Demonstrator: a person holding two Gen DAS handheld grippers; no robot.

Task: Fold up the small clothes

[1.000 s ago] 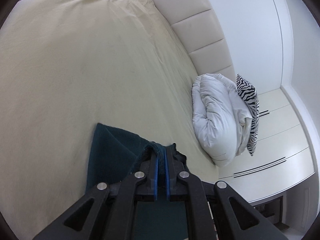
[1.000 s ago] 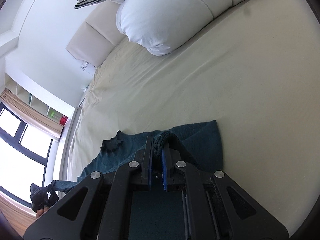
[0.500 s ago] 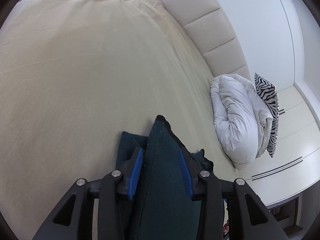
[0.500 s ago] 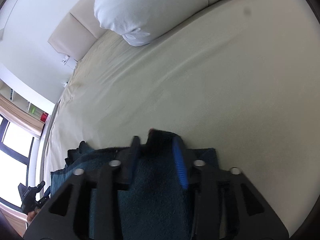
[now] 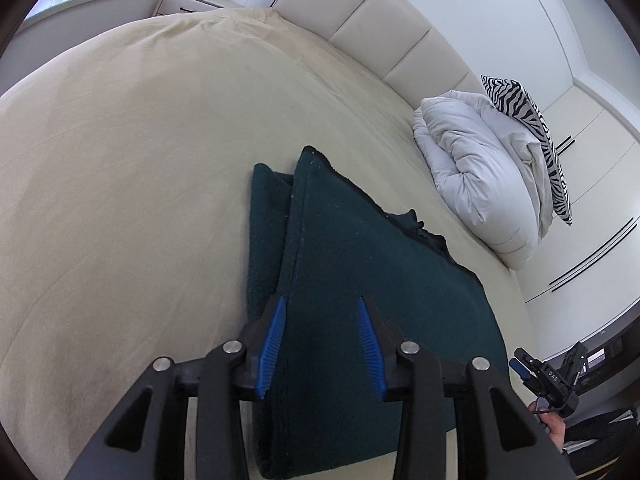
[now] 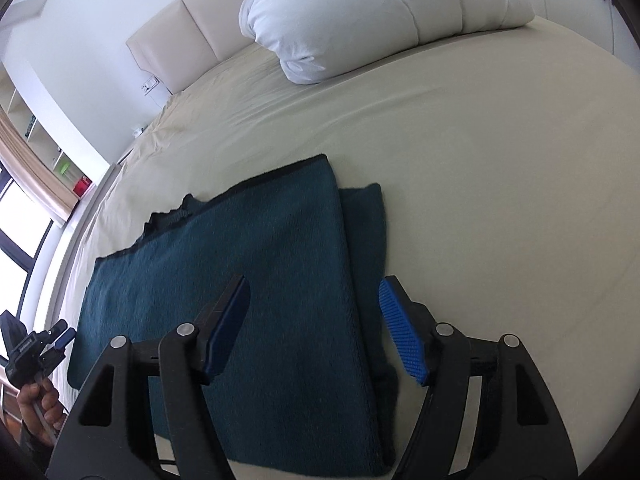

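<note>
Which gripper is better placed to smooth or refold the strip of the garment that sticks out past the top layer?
Probably the right gripper. Its open jaws straddle the top layer's edge on the garment, one jaw beside the protruding strip. The left gripper, also open, points along the middle of the top layer.

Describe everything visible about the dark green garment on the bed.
The dark green garment is a fuzzy knit with a black-edged hem, folded over itself so a lower layer shows along one side. It lies flat on the beige bed sheet. Both the left gripper and right gripper hover open above it, nothing clamped.
</note>
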